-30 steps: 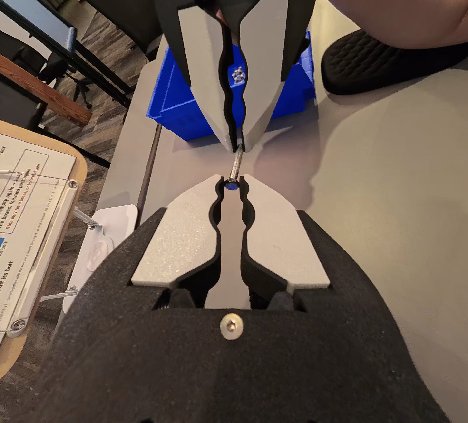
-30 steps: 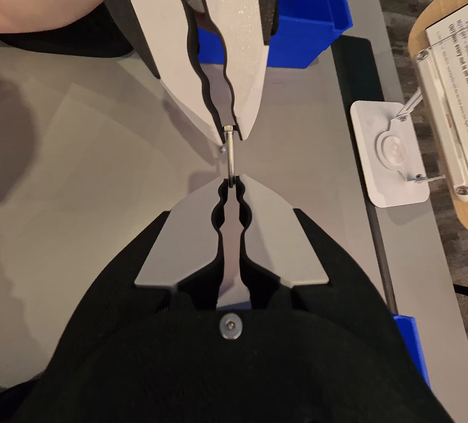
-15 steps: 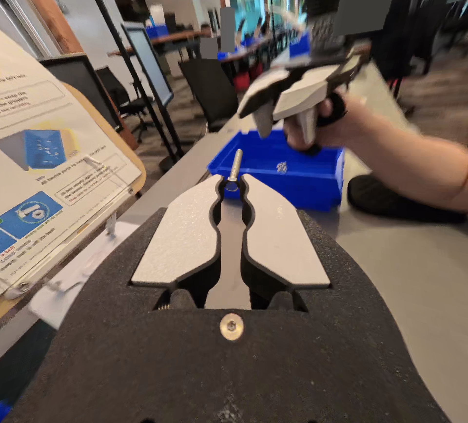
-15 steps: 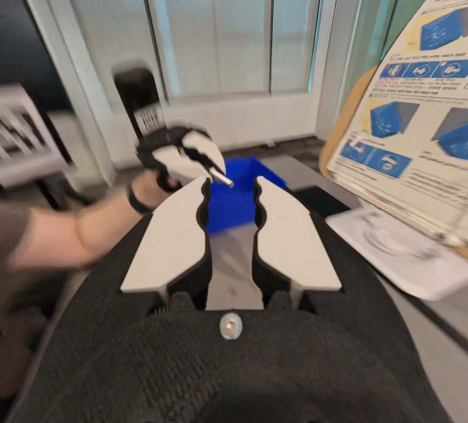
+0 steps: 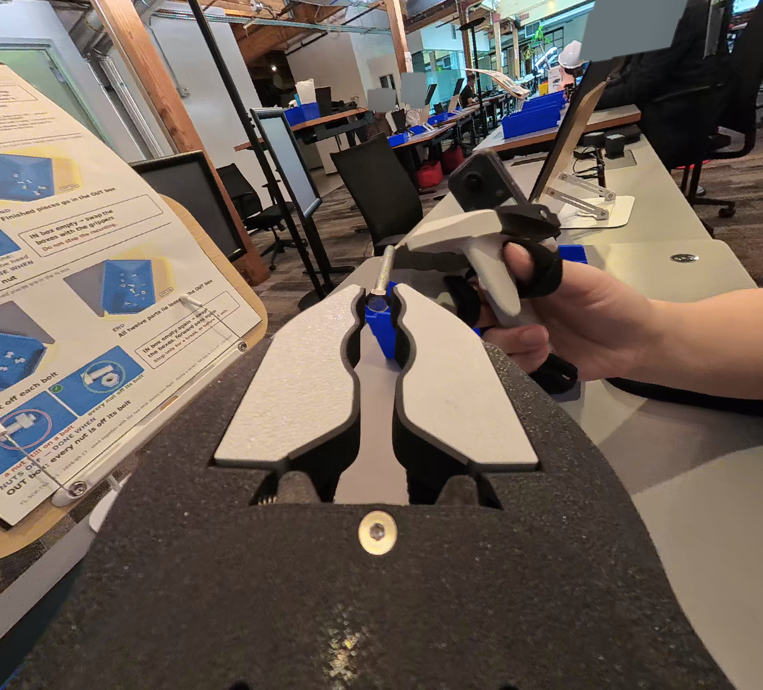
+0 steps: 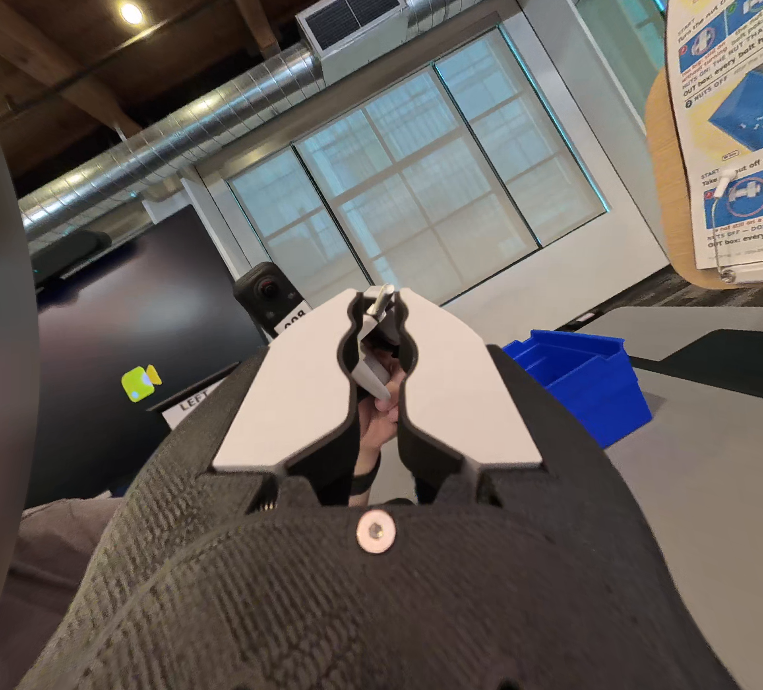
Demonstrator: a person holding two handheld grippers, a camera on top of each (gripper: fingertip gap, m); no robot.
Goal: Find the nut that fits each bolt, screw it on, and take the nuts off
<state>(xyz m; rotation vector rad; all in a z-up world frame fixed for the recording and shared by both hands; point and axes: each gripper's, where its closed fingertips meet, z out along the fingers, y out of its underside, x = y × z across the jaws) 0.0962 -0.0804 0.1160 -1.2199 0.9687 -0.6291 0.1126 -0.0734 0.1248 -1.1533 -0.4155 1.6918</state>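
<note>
My left gripper (image 5: 377, 290) is shut on the head of a silver bolt (image 5: 385, 271), which points up and away from it. My right gripper (image 5: 402, 247), held in a hand (image 5: 598, 327), comes in from the right, with its tips at the bolt's free end. In the right wrist view my right gripper (image 6: 377, 292) has its jaws nearly closed, with the bolt's end (image 6: 382, 300) between the tips. I cannot tell whether they clamp it. One finger (image 6: 369, 368) of the left gripper shows behind it. No nut is visible.
A blue bin (image 6: 578, 377) stands on the grey table (image 5: 660, 443) and also shows between my left fingers (image 5: 382, 333). An instruction board (image 5: 103, 298) leans at the left and appears in the right wrist view too (image 6: 722, 92). A dark monitor (image 6: 124, 319) stands behind.
Both grippers have tilted up from the table. The right gripper let go of the bolt's end, opened and drew away, then came back to it with its jaws narrowed. The left kept hold of the bolt.
</note>
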